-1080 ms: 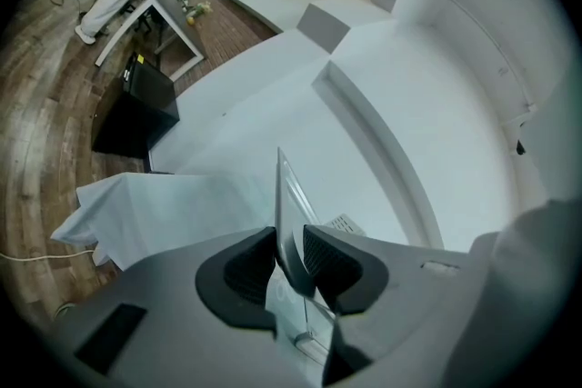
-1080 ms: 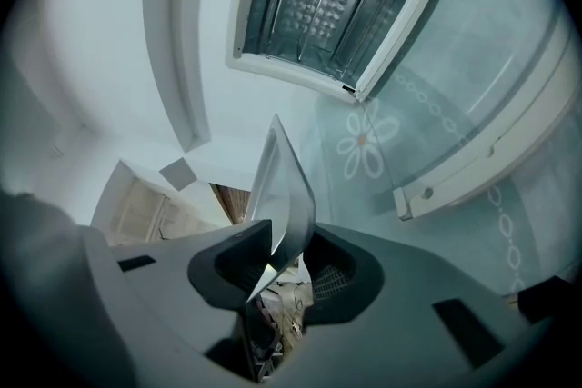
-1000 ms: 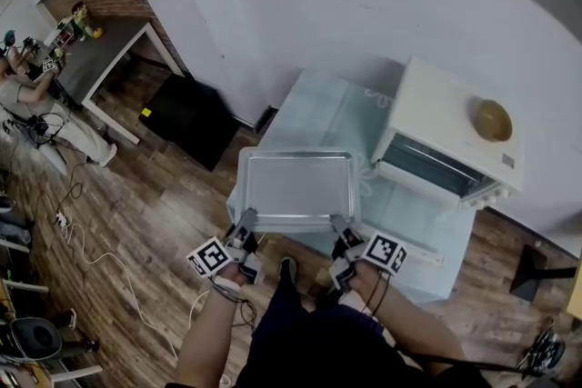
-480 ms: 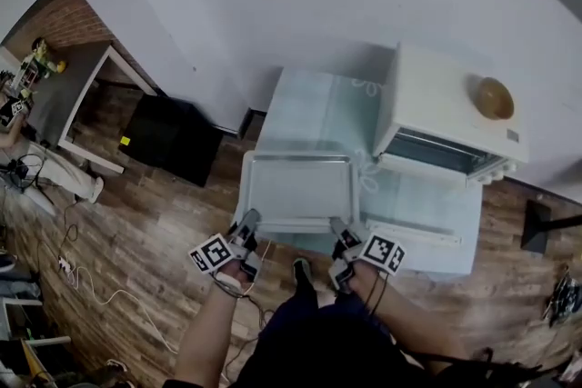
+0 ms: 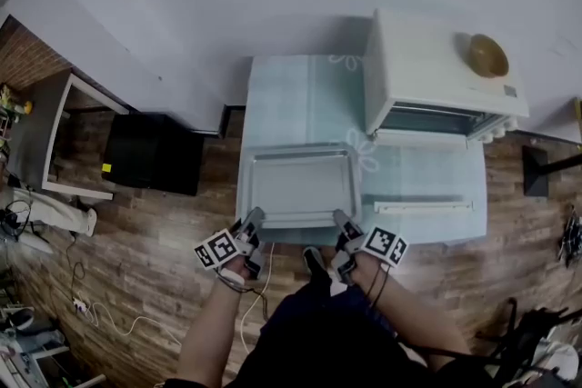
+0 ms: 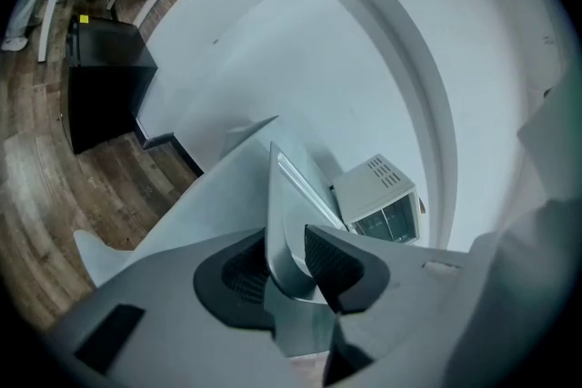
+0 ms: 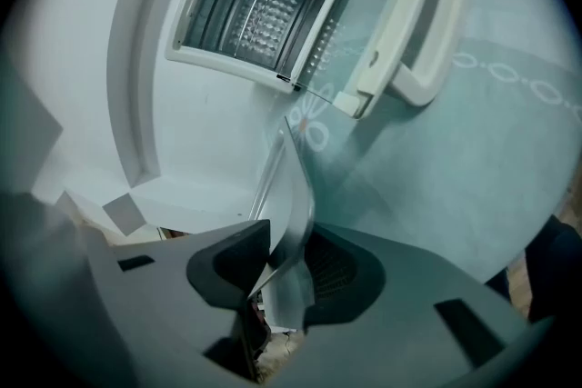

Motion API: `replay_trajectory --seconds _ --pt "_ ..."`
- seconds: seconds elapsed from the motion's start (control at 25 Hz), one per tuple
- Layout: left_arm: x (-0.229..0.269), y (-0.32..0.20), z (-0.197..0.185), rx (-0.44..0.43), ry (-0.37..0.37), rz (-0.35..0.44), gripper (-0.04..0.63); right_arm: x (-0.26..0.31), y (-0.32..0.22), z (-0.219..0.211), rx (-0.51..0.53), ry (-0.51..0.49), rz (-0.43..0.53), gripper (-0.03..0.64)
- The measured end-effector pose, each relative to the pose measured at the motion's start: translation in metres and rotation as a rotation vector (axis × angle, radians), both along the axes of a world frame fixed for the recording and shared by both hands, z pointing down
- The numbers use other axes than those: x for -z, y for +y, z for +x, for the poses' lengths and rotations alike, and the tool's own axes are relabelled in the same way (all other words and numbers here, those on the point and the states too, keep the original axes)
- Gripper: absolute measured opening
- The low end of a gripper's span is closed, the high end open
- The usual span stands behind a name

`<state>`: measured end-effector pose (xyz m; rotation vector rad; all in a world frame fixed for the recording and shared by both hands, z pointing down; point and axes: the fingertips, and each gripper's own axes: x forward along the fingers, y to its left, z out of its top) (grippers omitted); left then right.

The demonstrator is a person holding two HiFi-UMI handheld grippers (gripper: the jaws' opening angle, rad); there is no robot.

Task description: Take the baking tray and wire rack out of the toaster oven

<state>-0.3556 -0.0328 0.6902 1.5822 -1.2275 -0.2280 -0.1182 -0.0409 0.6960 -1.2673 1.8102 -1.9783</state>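
The silver baking tray (image 5: 296, 186) lies level over the left half of the pale blue table (image 5: 300, 95), with both grippers clamped on its near rim. My left gripper (image 5: 252, 223) grips the near left corner; its pads press on the rim (image 6: 286, 223). My right gripper (image 5: 341, 225) pinches the near right corner, with the thin rim (image 7: 293, 195) between its pads. The white toaster oven (image 5: 436, 73) stands at the table's back right, its door (image 5: 423, 206) folded down. Its open cavity (image 7: 264, 4) shows ribbed walls; I cannot make out a wire rack.
A brown bowl (image 5: 488, 55) sits on top of the oven. A black cabinet (image 5: 150, 154) and a grey desk (image 5: 41, 136) stand to the left on the wood floor. Cables (image 5: 118, 323) trail over the floor at lower left. A white wall runs behind the table.
Both grippers have sunk with the tray, bringing it lower over the table's left half. The head view has swung, so the oven now sits squarer at upper right.
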Motion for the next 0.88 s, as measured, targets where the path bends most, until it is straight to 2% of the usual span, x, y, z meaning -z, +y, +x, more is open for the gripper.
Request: replay_trajectory --seconds 0.12,0.24,0.32,0.44,0.6,0.72,0.88 --pt "-0.01 -0.004 0.005 -0.009 0.002 -0.024 0.107 -0.008 0.001 0.005 -0.047 0.005 -0.03 0.127" --pt "-0.016 -0.005 0.007 -0.015 -0.013 -0.033 0.109 -0.013 -0.004 0.009 -0.053 0.019 0.002 0.127" --pt "-0.018 -0.004 0.006 -0.017 -0.034 -0.042 0.109 -0.017 0.0 0.008 -0.059 0.032 -0.03 0.127" --pt "-0.025 -0.002 0.003 0.004 -0.069 -0.077 0.107 -0.023 0.002 0.006 -0.026 0.087 -0.025 0.132" --pt "-0.027 -0.001 0.004 0.045 -0.051 -0.091 0.109 -0.024 0.0 0.006 0.004 0.135 -0.002 0.136" --pt "-0.023 -0.002 0.002 0.027 -0.079 -0.073 0.112 -0.023 0.001 0.003 0.03 0.165 0.001 0.168" --pt "-0.027 0.005 -0.006 0.042 -0.139 -0.122 0.169 -0.022 0.009 -0.003 0.109 0.245 -0.021 0.236"
